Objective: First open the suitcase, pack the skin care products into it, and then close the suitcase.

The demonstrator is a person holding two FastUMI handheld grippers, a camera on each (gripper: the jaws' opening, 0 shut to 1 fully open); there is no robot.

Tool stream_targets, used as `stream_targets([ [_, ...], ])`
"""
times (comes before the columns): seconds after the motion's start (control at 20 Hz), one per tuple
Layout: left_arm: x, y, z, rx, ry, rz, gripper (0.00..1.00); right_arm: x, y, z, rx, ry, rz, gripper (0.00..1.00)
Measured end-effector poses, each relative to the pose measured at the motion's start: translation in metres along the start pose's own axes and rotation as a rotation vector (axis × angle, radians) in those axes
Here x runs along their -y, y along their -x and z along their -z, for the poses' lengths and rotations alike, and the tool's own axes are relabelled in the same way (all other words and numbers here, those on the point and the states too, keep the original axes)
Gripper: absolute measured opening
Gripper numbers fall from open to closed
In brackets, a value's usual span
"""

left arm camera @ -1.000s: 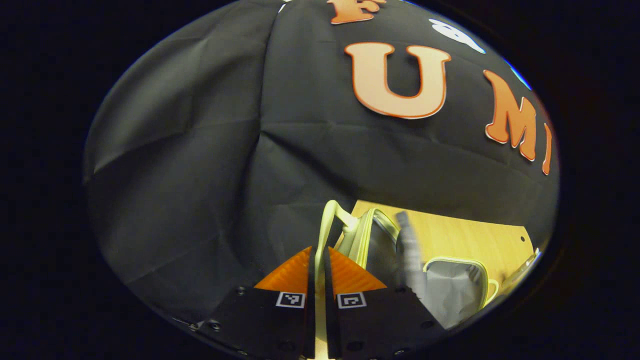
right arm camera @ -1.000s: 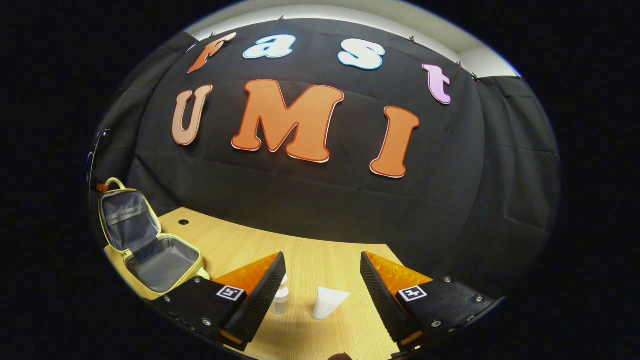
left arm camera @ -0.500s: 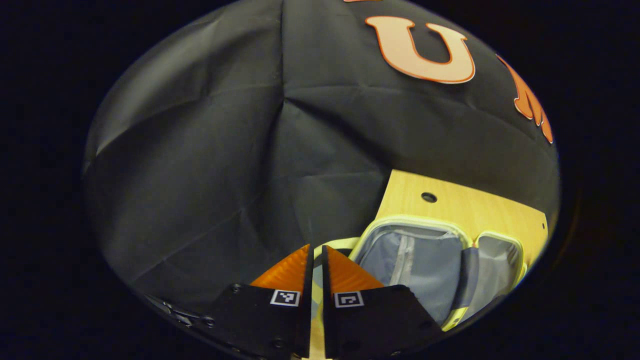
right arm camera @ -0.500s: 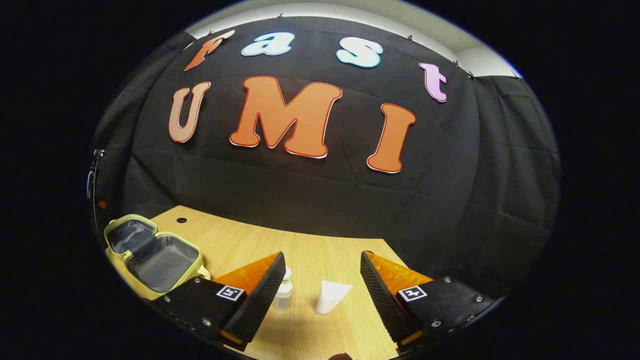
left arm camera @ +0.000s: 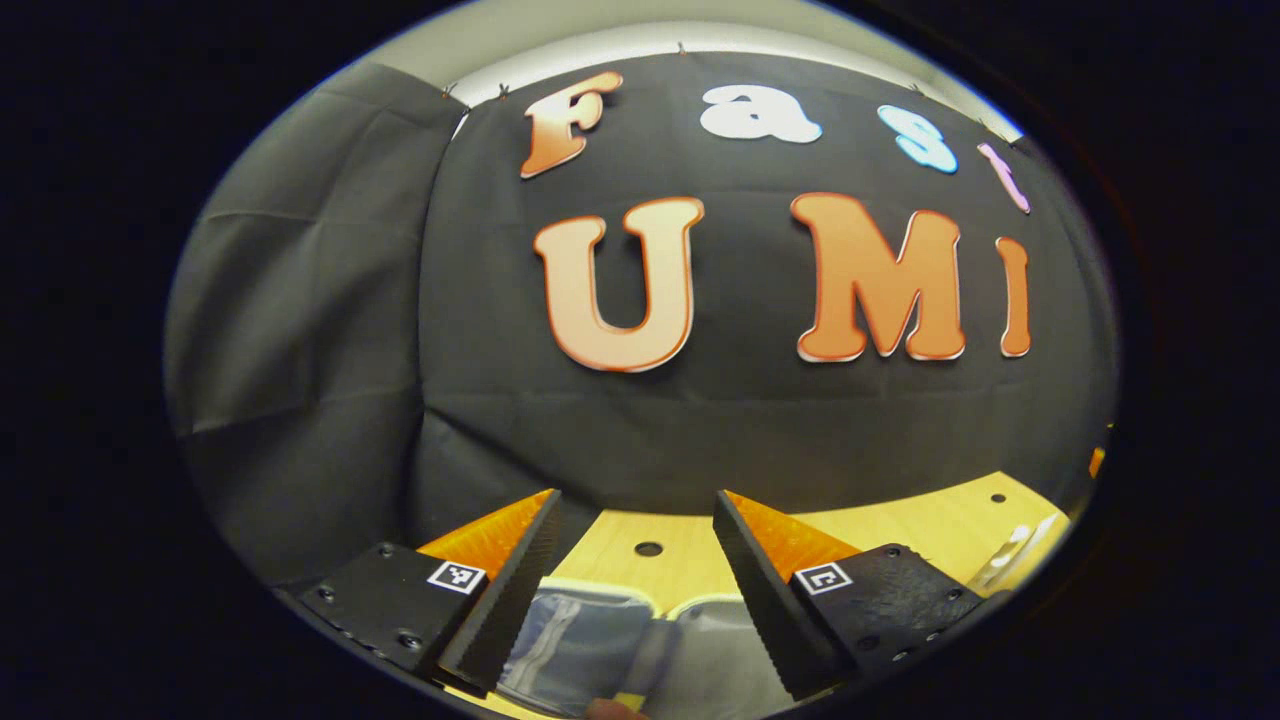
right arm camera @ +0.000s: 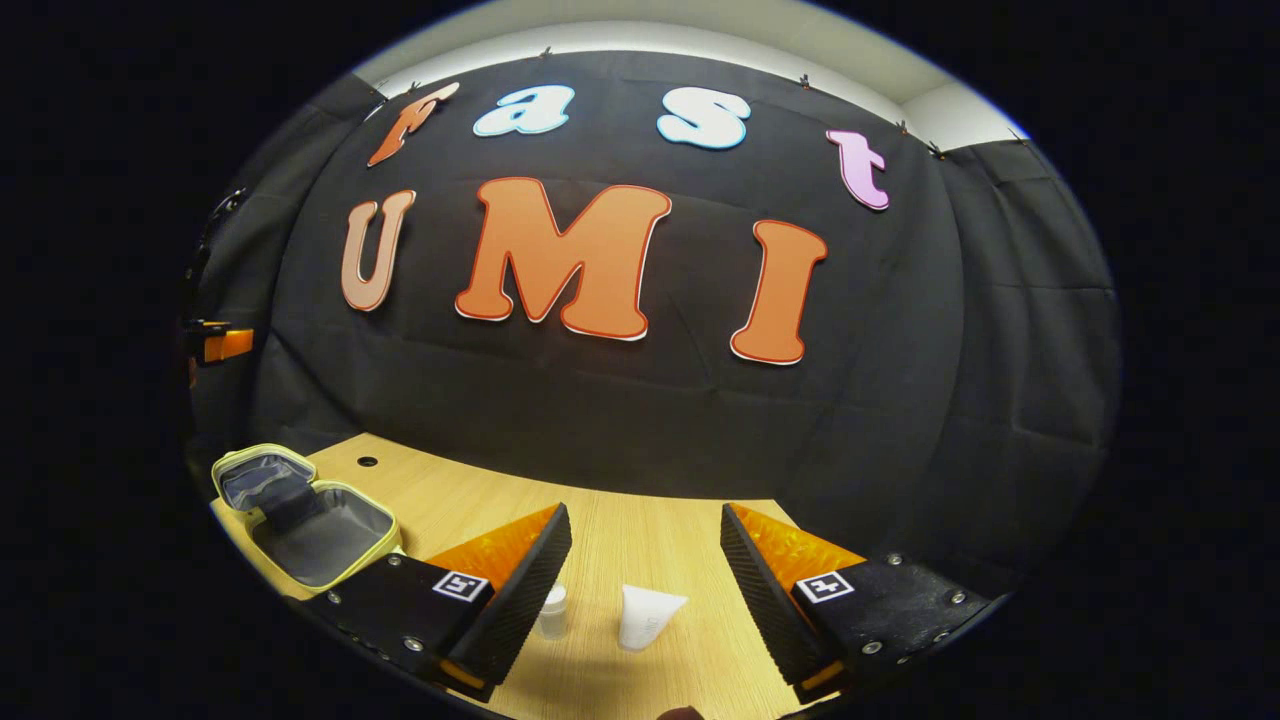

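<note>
Suitcase (right arm camera: pixel 300 510) lies wide open at the left end of the wooden counter (right arm camera: pixel 620 520), grey lining up, both halves flat. To its right, between the spread fingers of the right claw (right arm camera: pixel 645 580), stand a small bottle (right arm camera: pixel 551 611) and a white tube (right arm camera: pixel 645 617), near each other. Left claw (left arm camera: pixel 630 570) hangs wide open and empty above the suitcase.

A wooden table (right arm camera: pixel 640 520) stands before black cloth (right arm camera: pixel 950 400), seemingly under a pale ceiling (right arm camera: pixel 700 25).
</note>
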State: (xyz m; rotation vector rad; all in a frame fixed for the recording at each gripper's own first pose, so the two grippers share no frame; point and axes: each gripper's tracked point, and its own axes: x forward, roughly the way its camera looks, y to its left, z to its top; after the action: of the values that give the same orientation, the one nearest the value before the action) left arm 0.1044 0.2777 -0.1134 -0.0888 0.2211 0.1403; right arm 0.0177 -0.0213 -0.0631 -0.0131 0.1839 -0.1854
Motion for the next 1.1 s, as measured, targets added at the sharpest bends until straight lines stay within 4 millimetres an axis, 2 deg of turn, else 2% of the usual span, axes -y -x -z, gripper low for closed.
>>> stream_targets([
  [0.05, 0.027, 0.009, -0.011, 0.033, -0.003, 0.02, 0.96, 0.003, 0.001, 0.001, 0.004, -0.003, -0.011, 0.96],
  [0.15, 0.073, 0.02, -0.018, 0.06, 0.0, 0.067, 0.96, 0.007, -0.002, 0.005, 0.007, -0.003, -0.025, 0.96],
  [0.2, 0.108, 0.029, -0.011, 0.053, 0.005, 0.103, 0.96, 0.013, -0.003, 0.013, -0.001, -0.005, -0.031, 0.96],
  [0.3, 0.152, 0.037, 0.002, 0.028, 0.001, 0.153, 0.96, 0.021, -0.004, 0.022, -0.015, -0.002, -0.037, 0.96],
  [0.45, 0.23, 0.043, 0.029, -0.035, -0.009, 0.286, 0.96, 0.032, -0.007, 0.04, -0.051, 0.013, -0.045, 0.96],
  [0.6, 0.275, 0.052, 0.05, -0.086, -0.027, 0.367, 0.97, 0.039, -0.009, 0.052, -0.072, 0.018, -0.058, 0.96],
  [0.7, 0.322, 0.058, 0.08, -0.142, -0.076, 0.449, 0.96, 0.041, -0.01, 0.067, -0.103, 0.022, -0.079, 0.96],
  [0.8, 0.357, 0.066, 0.113, -0.204, -0.132, 0.522, 0.97, 0.048, -0.008, 0.082, -0.133, 0.031, -0.089, 0.96],
  [0.9, 0.379, 0.074, 0.139, -0.258, -0.164, 0.572, 0.97, 0.052, -0.007, 0.09, -0.152, 0.035, -0.095, 0.96],
  [1.0, 0.41, 0.087, 0.183, -0.365, -0.195, 0.647, 0.97, 0.053, -0.006, 0.103, -0.181, 0.037, -0.109, 0.96],
  [1.1, 0.427, 0.09, 0.204, -0.432, -0.213, 0.681, 0.97, 0.055, -0.006, 0.113, -0.209, 0.038, -0.118, 0.96],
])
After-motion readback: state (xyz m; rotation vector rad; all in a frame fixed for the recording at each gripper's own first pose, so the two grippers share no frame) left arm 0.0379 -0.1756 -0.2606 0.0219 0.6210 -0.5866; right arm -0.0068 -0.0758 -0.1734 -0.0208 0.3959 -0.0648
